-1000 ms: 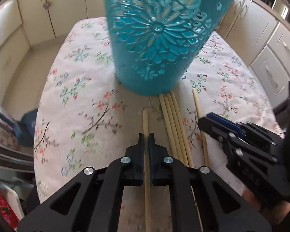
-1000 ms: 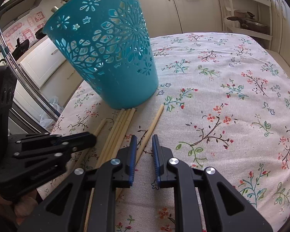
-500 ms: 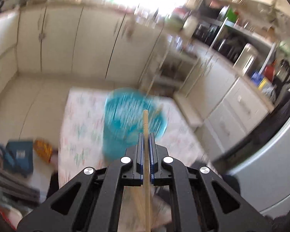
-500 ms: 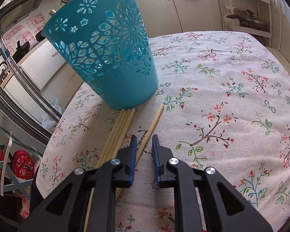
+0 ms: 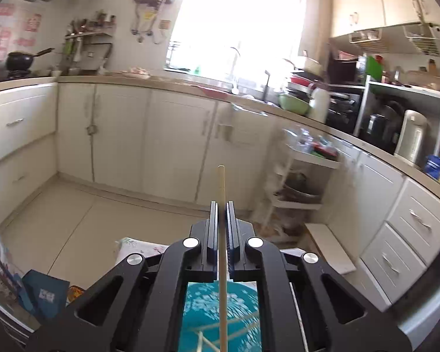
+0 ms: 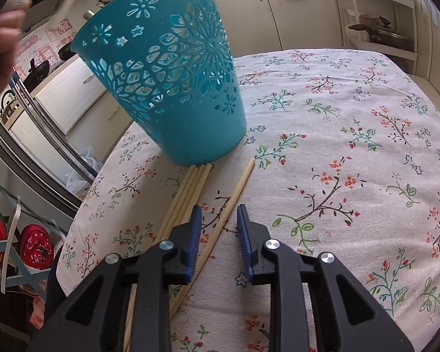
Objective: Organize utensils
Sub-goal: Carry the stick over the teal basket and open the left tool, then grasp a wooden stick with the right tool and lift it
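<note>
Teal plastic, pierced with flower and star cut-outs, forms the tapered basket (image 6: 173, 88) that stands on our cloth-covered surface (image 6: 352, 135), near its left edge. To the right of the basket the floral cloth lies wide and bare — plenty of room to move there — while on the left the surface drops off close beside the basket.

Our left tongs (image 5: 221, 226) are clenched on a single pale wooden chopstick (image 5: 221, 193), thin and round, its tip poking out ahead of the pads. They are held high over the basket's open mouth (image 5: 220, 311), where more sticks lean inside.

Our right tongs (image 6: 218, 228) sit low over the cloth, their ribbed blue pads opening, with one loose chopstick (image 6: 240, 187) passing between them untouched on the cloth. Just left of it a tight bundle of four chopsticks (image 6: 190, 187) lies side by side, their ends touching the basket's base.
</note>
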The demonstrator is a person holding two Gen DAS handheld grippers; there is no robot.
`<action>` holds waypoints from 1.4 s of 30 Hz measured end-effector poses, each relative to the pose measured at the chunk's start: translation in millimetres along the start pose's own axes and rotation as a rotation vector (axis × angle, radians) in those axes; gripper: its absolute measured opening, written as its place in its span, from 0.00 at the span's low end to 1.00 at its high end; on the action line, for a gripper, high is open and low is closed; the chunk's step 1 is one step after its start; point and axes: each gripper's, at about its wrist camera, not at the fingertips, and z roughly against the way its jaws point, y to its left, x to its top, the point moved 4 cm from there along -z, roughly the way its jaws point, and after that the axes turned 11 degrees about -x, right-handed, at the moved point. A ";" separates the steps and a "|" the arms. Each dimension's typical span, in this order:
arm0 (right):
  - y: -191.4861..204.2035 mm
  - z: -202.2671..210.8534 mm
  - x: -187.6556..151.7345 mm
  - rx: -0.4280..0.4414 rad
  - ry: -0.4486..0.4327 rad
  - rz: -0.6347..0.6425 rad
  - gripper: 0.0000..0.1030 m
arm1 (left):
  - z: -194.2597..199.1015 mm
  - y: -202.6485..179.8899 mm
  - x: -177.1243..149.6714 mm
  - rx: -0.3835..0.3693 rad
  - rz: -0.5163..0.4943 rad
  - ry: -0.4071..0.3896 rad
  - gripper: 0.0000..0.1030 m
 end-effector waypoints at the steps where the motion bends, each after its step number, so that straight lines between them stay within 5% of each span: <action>1: 0.1 0.1 -0.3 0.001 0.000 0.000 0.25 | -7.9 2.6 -3.4 0.029 -0.002 -0.007 0.05; 7: 1.6 0.0 -0.8 0.003 0.000 0.005 0.27 | -29.0 11.4 -28.9 0.092 -0.045 0.040 0.05; 13: 1.4 0.1 -0.8 0.003 -0.001 0.002 0.27 | -6.3 20.2 -60.5 0.095 -0.054 0.108 0.07; 16: 1.0 0.2 -0.7 0.004 -0.002 0.001 0.27 | 24.1 35.4 -72.3 0.121 -0.020 0.100 0.23; 18: 0.7 0.3 -0.5 0.001 -0.003 0.001 0.27 | 44.0 46.9 -80.5 0.155 0.012 0.081 0.46; 23: 2.7 0.3 -0.6 -0.031 -0.006 0.009 0.27 | 87.5 94.1 -124.9 0.262 0.138 0.107 0.54; 29: 22.1 0.5 -3.8 -0.149 -0.013 0.113 0.24 | 69.1 127.3 -196.0 0.313 0.207 0.316 0.54; 32: 27.6 2.8 -7.0 -0.149 0.009 0.216 0.12 | 50.9 126.2 -216.0 0.307 0.183 0.397 0.56; 42: 6.4 7.9 -7.4 -0.142 0.044 0.147 0.14 | 33.3 110.5 -234.5 0.300 0.080 0.446 0.66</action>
